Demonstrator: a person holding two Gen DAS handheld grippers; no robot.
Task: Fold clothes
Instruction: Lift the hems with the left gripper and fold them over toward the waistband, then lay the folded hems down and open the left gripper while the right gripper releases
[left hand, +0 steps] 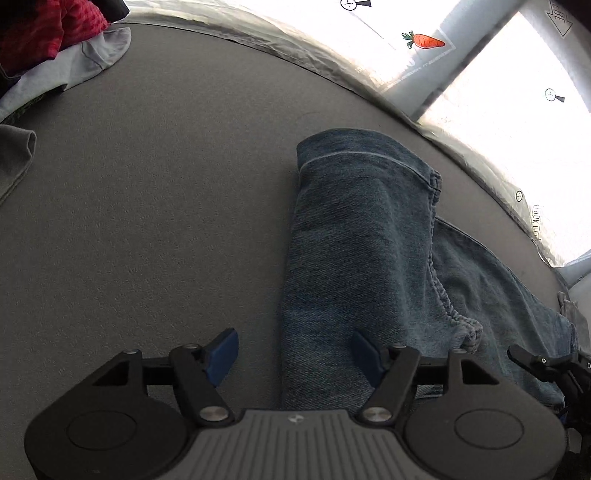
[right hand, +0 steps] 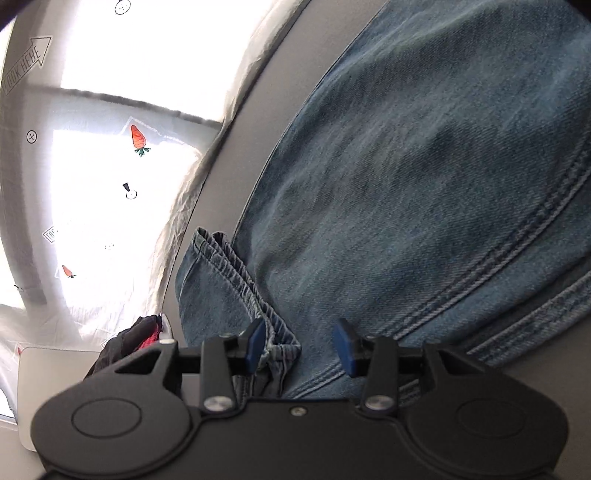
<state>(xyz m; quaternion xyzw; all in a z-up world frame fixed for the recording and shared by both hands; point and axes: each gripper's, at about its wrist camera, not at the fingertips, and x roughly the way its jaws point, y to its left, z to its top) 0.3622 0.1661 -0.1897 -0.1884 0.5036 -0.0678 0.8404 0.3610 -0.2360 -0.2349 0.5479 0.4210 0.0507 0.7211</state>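
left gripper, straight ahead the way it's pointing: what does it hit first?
Most likely the folded jeans. The left gripper is open, its right pad over the denim edge, its left over the bare grey table. Depth is unclear, so it might land on the edge.

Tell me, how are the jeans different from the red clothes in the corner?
The jeans are blue denim; the red clothes are bright red. The jeans lie spread flat and partly folded in the middle of the grey mat, while the red clothes sit bunched in a heap at its far edge. The jeans lie right in front of the left gripper; the red clothes lie far from it. Both are clothing resting on the same mat.
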